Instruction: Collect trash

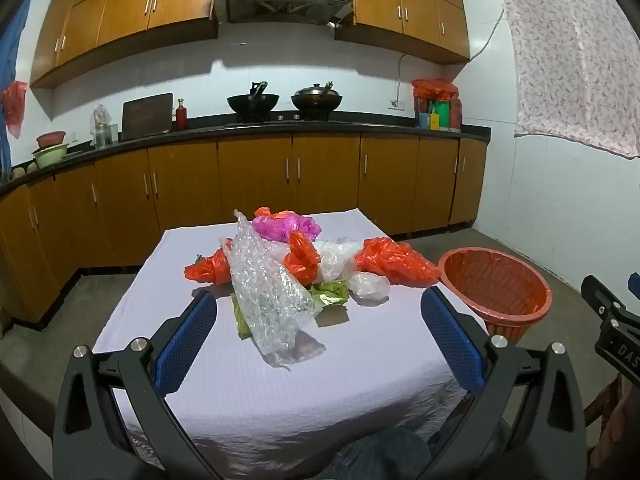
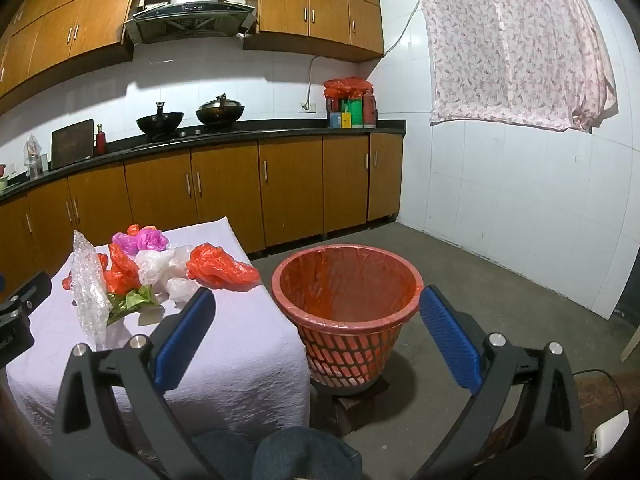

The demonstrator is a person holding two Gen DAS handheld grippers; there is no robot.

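A pile of trash lies on the table with a lilac cloth (image 1: pixel 248 380): a clear bubble wrap sheet (image 1: pixel 268 292), orange plastic bags (image 1: pixel 394 260), a pink bag (image 1: pixel 286 227), white bags (image 1: pixel 338 258) and green scraps (image 1: pixel 332 294). The pile also shows in the right wrist view, with the bubble wrap (image 2: pixel 90 286) nearest. An orange-lined red basket (image 2: pixel 346 300) stands on the floor right of the table. My left gripper (image 1: pixel 318 312) is open and empty, just short of the bubble wrap. My right gripper (image 2: pixel 316 312) is open and empty, in front of the basket.
Brown kitchen cabinets (image 1: pixel 256 176) and a black counter with two woks (image 1: pixel 316 100) run along the far wall. A floral cloth (image 2: pixel 516 44) hangs on the white tiled wall at right. Bare concrete floor (image 2: pixel 500 280) lies around the basket. My knees (image 2: pixel 304 460) show at the bottom.
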